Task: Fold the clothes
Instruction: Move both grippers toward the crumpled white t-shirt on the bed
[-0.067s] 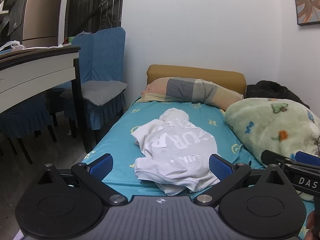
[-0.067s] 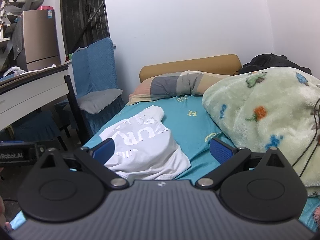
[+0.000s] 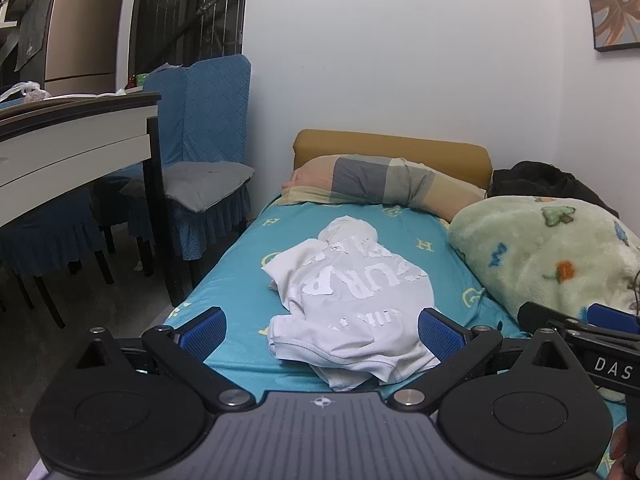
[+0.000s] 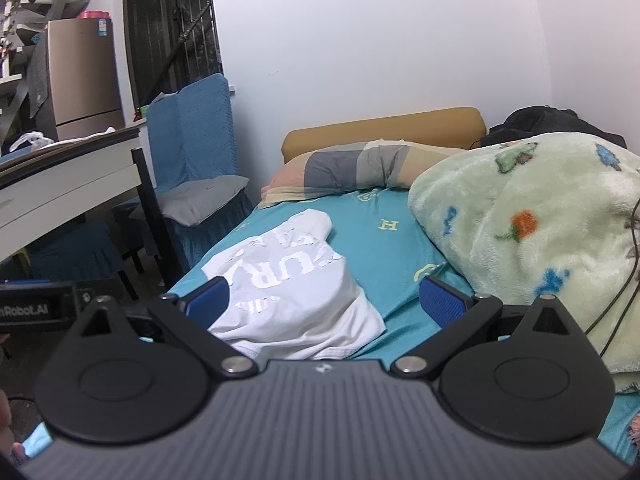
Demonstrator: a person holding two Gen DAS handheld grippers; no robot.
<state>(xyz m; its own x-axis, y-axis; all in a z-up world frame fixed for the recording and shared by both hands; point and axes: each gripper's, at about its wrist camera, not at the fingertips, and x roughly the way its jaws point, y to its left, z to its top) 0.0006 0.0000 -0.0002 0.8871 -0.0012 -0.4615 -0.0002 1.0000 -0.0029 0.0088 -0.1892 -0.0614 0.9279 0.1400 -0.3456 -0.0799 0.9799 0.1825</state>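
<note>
A crumpled white T-shirt point(image 3: 344, 300) with pale lettering lies in a heap on the turquoise bed sheet point(image 3: 240, 276). My left gripper point(image 3: 322, 330) hovers over the shirt's near hem, its blue pads point(image 3: 202, 330) wide apart and empty. The right wrist view has the same shirt point(image 4: 296, 292) left of centre. My right gripper point(image 4: 326, 302) is open above the shirt's near right part, touching nothing. Part of the right gripper point(image 3: 576, 320) shows at the left wrist view's right edge.
A fluffy pale-green blanket point(image 4: 532, 232) is piled on the bed's right side, with a dark garment point(image 3: 544, 180) behind it. A checked pillow point(image 3: 384, 180) lies against the tan headboard point(image 3: 392, 148). Left of the bed stand blue-covered chairs point(image 3: 204, 152) and a white table point(image 3: 76, 136).
</note>
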